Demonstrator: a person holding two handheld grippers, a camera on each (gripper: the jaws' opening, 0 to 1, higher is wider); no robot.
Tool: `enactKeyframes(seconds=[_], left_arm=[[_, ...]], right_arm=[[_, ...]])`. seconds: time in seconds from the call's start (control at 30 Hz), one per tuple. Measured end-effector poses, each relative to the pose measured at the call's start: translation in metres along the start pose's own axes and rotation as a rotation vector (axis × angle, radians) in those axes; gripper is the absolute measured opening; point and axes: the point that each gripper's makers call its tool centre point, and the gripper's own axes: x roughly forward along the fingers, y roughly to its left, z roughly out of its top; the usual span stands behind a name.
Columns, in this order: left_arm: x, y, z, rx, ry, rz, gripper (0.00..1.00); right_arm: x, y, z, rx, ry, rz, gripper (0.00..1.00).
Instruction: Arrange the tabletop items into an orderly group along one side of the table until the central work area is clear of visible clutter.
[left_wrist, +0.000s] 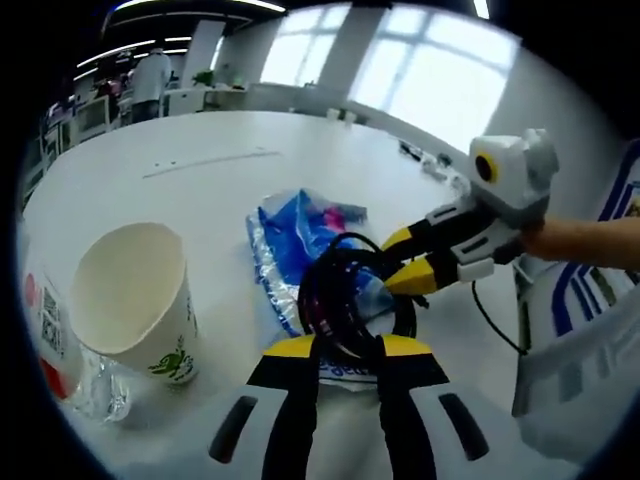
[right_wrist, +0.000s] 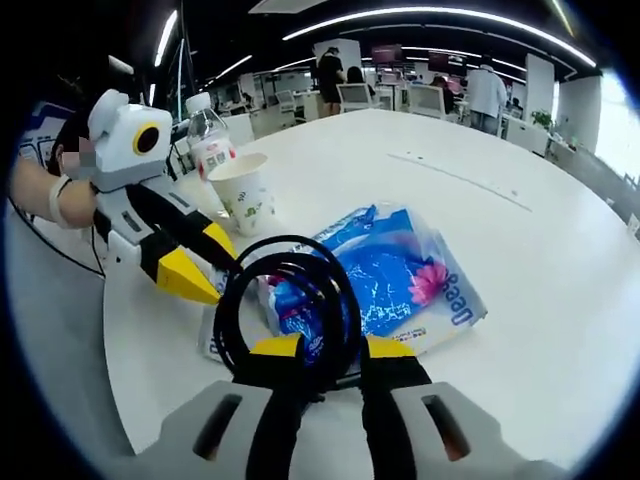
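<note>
A coil of black cable (left_wrist: 345, 295) (right_wrist: 290, 300) stands upright over a blue tissue pack (left_wrist: 290, 235) (right_wrist: 400, 275) on the white table (left_wrist: 200, 170) (right_wrist: 520, 230). In the right gripper view the coil's lower part is wedged between my right gripper's (right_wrist: 330, 350) yellow-tipped jaws, which look shut on it. That same gripper (left_wrist: 400, 262) reaches the coil from the right in the left gripper view. The left gripper (left_wrist: 348, 350) (right_wrist: 205, 262) has its jaws around the coil's other side. Whether they press on it I cannot tell.
A white paper cup (left_wrist: 135, 300) (right_wrist: 243, 190) stands beside a clear water bottle with a red label (left_wrist: 50, 340) (right_wrist: 207, 140) near the table edge. Bare tabletop stretches beyond the pack. Desks, chairs and people stand far behind.
</note>
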Motion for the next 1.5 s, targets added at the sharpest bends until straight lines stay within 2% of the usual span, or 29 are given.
enactKeyframes(seconds=[0.3,0.37,0.43,0.47,0.5,0.67,0.83,1.5], left_arm=[[0.001,0.000,0.000,-0.011,-0.005,0.005,0.17],[0.001,-0.001,0.001,-0.015,-0.016,-0.007,0.13],[-0.001,0.000,-0.001,0.002,-0.014,-0.009,0.02],[0.000,-0.002,0.000,-0.002,-0.031,-0.026,0.00],[0.000,0.000,-0.002,-0.029,-0.025,-0.017,0.00],[0.001,-0.002,-0.002,-0.022,-0.025,-0.023,0.00],[0.002,-0.003,-0.003,-0.021,-0.021,-0.030,0.00],[-0.006,-0.011,0.004,-0.007,-0.038,-0.042,0.00]], right_arm=[[0.001,-0.003,-0.001,0.019,0.015,-0.023,0.14],[0.001,-0.003,-0.002,0.020,0.023,-0.026,0.14],[-0.001,-0.006,-0.003,0.016,0.034,-0.039,0.10],[-0.001,-0.006,-0.003,0.014,0.032,-0.036,0.09],[-0.001,-0.005,-0.001,0.041,0.021,-0.027,0.09],[-0.002,-0.007,-0.002,0.041,0.032,-0.041,0.08],[-0.003,-0.013,-0.001,0.086,0.023,-0.054,0.05],[-0.015,-0.013,0.008,0.082,0.029,-0.089,0.04]])
